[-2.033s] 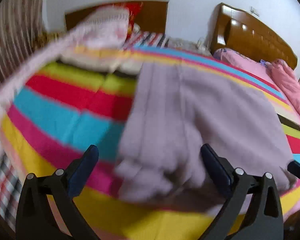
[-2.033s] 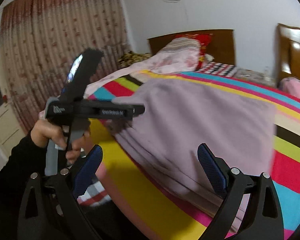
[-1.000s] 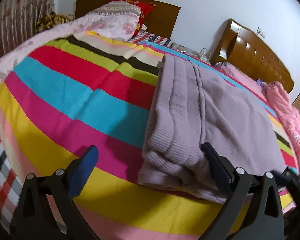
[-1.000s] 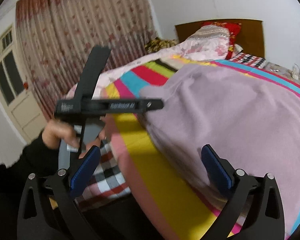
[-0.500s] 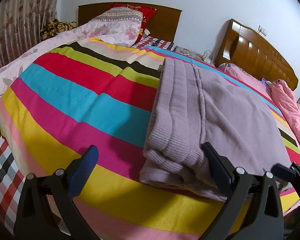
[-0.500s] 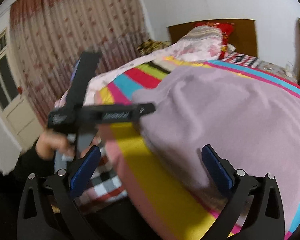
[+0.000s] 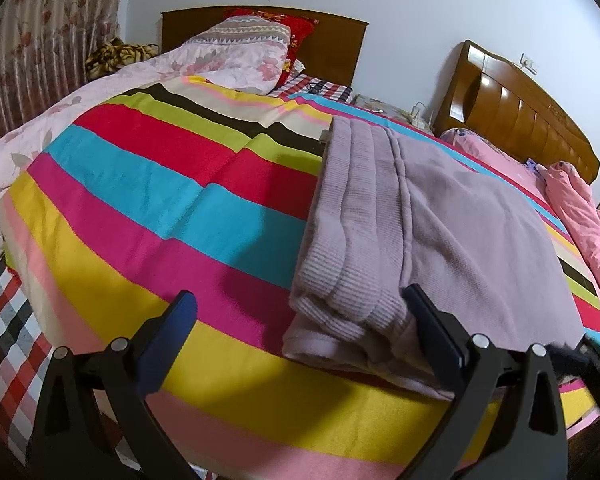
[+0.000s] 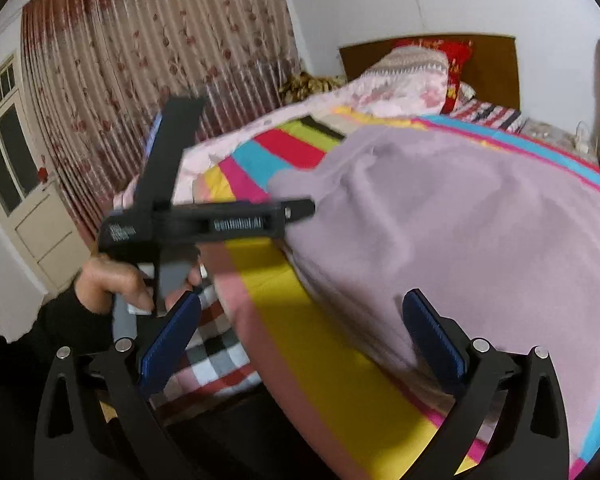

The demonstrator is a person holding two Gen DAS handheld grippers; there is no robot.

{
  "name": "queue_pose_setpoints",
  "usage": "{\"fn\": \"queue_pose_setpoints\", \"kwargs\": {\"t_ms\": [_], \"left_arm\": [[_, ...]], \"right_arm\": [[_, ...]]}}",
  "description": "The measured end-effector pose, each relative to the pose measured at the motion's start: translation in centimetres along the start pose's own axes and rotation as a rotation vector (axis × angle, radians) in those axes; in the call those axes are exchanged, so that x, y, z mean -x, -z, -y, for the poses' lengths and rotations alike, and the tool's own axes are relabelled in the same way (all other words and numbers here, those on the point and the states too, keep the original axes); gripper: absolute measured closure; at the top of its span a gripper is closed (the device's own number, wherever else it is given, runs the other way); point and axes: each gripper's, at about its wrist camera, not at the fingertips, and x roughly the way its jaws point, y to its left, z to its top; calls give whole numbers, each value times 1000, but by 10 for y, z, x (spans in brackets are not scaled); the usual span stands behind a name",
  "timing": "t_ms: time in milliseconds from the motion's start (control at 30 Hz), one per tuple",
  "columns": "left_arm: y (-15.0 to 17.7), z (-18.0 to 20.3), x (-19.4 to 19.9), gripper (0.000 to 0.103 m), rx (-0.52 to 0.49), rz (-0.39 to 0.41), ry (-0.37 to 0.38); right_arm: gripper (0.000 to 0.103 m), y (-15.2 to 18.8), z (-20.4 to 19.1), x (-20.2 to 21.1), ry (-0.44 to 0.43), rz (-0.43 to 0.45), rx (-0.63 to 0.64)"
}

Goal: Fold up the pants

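Lilac knit pants [image 7: 428, 232] lie folded on the striped blanket [image 7: 148, 208], their ribbed cuffs near its front edge. Left gripper [image 7: 300, 332] hovers over that edge, jaws wide apart and holding nothing.

Right wrist view: right gripper [image 8: 300, 336] also gapes unloaded above the blanket's edge, pants beyond.

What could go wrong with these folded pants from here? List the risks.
1. The pants lie folded near the striped blanket's front edge; a careless nudge might slide them off.
2. The layered cuffs sit right by the open left claw; a shallow pinch may catch only the top layers and undo the fold.
3. The right claw is also open and holds nothing, so a one-sided lift could skew the stack.
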Motion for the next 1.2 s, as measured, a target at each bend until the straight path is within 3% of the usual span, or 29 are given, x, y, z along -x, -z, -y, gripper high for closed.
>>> {"fn": "queue_pose_setpoints", "kwargs": {"t_ms": [133, 167, 233, 300, 400, 467, 600, 700, 767, 867, 1000, 1200], "left_arm": [[-11, 23, 30, 3, -90, 62, -54], [-14, 30, 39, 2, -115, 89, -41], [-24, 57, 58, 2, -220, 159, 27], [-29, 81, 61, 2, -309, 187, 45], [-30, 114, 41, 2, -396, 140, 79], [-26, 120, 20, 2, -393, 76, 91], [0, 112, -8, 2, -415, -20, 30], [19, 100, 4, 2, -456, 20, 26], [22, 94, 17, 2, -454, 22, 16], [28, 94, 41, 2, -452, 71, -61], [37, 92, 82, 2, -389, 185, -43], [53, 106, 124, 2, -318, 332, 67]], "right_arm": [[4, -1, -3, 16, -16, 12, 36], [4, -1, 0, 25, -9, 36, 25], [4, 3, 7, 44, 71, 86, -1], [4, 10, 19, 62, 157, 123, -35], [4, 24, 36, 77, 187, 128, -110], [4, 36, 42, 79, 202, 106, -140], [4, 55, 45, 79, 161, 86, -165], [4, 61, 42, 84, 160, 81, -169], [4, 65, 38, 93, 210, 105, -176], [4, 64, 33, 110, 320, 176, -195], [4, 65, 20, 134, 499, 273, -212], [4, 61, 6, 147, 595, 358, -213]]}}
